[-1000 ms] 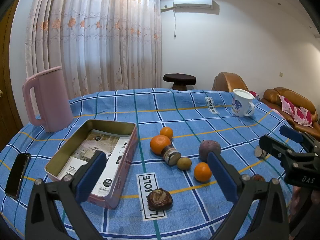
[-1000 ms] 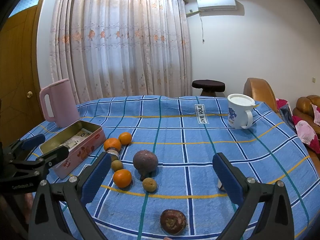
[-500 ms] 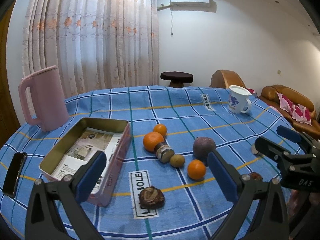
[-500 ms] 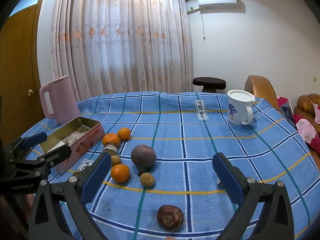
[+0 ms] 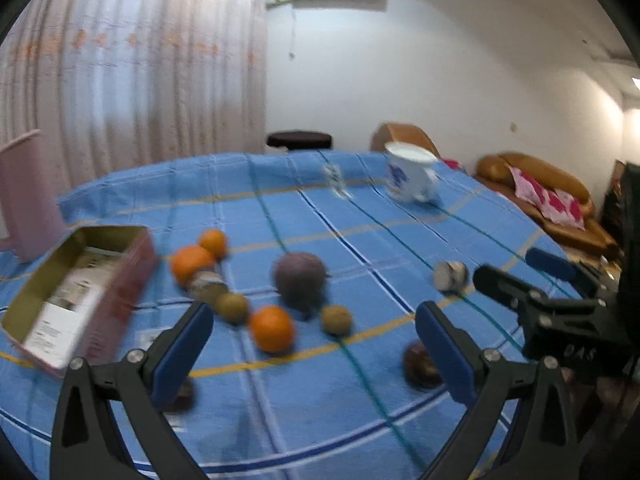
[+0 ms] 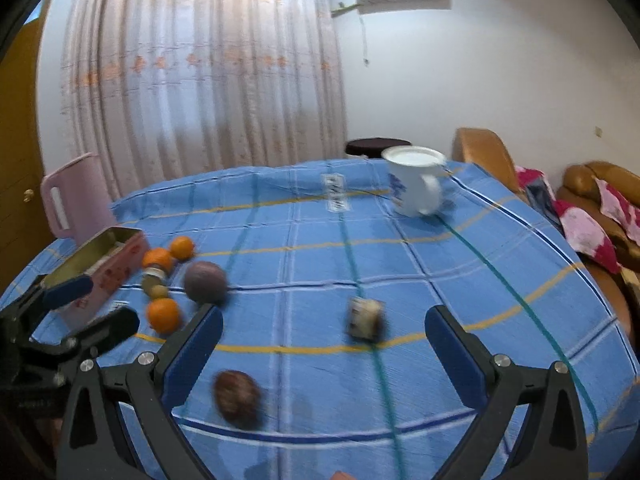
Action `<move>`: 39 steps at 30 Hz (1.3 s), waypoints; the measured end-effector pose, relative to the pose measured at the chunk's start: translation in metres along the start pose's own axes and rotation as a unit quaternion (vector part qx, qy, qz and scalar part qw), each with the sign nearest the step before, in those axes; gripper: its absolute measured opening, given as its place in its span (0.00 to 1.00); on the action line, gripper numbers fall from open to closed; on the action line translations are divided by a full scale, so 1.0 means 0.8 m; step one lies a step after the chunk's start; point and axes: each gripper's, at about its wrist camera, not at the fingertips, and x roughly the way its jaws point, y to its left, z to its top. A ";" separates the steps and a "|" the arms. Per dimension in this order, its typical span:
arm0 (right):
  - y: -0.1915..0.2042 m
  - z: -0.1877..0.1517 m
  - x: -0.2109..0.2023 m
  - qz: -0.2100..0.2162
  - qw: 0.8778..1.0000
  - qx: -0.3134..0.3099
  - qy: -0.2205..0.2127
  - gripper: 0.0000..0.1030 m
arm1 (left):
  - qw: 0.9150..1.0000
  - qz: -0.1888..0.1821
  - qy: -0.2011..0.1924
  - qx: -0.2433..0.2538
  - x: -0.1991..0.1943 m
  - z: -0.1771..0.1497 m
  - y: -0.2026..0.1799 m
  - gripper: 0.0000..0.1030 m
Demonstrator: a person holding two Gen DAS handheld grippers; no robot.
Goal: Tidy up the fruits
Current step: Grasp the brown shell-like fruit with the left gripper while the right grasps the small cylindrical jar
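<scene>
Hovering above the near edge of the table, the left gripper and right gripper both gape wide, holding nothing. Three oranges lie near the left edge beside one open tin, with one purple fruit and two small greenish-brown fruits among them.

On my tabletop the open tin lies at the left edge, the jug behind it. Fruits cluster just right of the tin; the mug stands near the far edge.
</scene>
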 end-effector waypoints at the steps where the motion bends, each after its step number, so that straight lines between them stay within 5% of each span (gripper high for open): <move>1: -0.012 -0.003 0.000 -0.008 1.000 0.008 0.003 0.99 | 1.000 -0.004 0.005 0.004 0.004 -0.002 -0.008 1.00; 6: -0.052 -0.012 0.002 -0.028 0.999 0.042 0.014 0.99 | 0.998 -0.042 0.037 0.032 0.024 -0.010 -0.053 0.99; 9: -0.063 -0.013 0.000 -0.023 0.998 0.050 0.015 0.99 | 0.995 -0.064 0.064 0.047 0.039 -0.017 -0.076 0.89; 14: -0.068 -0.013 0.006 -0.014 0.998 0.049 0.025 0.99 | 0.988 -0.079 0.125 0.054 0.064 -0.028 -0.091 0.50; 16: -0.065 -0.010 0.013 -0.006 0.998 0.050 0.031 0.99 | 0.987 -0.083 0.133 0.044 0.068 -0.028 -0.087 0.43; 19: -0.056 -0.003 0.027 -0.002 0.998 0.035 0.043 0.96 | 0.987 -0.091 0.129 0.036 0.064 -0.027 -0.079 0.43; 23: -0.036 0.004 0.057 -0.002 0.997 0.006 0.074 0.71 | 0.992 -0.073 0.098 0.031 0.047 -0.016 -0.063 0.43; 28: -0.033 0.005 0.096 -0.010 0.993 0.003 0.120 0.68 | 0.998 -0.028 0.045 0.022 0.026 0.005 -0.028 0.43; 32: -0.035 -0.001 0.112 0.000 0.990 0.008 0.144 0.35 | 0.999 -0.003 0.032 0.012 0.029 0.016 0.002 0.43; 39: -0.016 0.006 0.106 0.010 0.991 -0.008 0.130 0.31 | 0.999 0.020 0.025 -0.018 0.028 0.024 0.051 0.43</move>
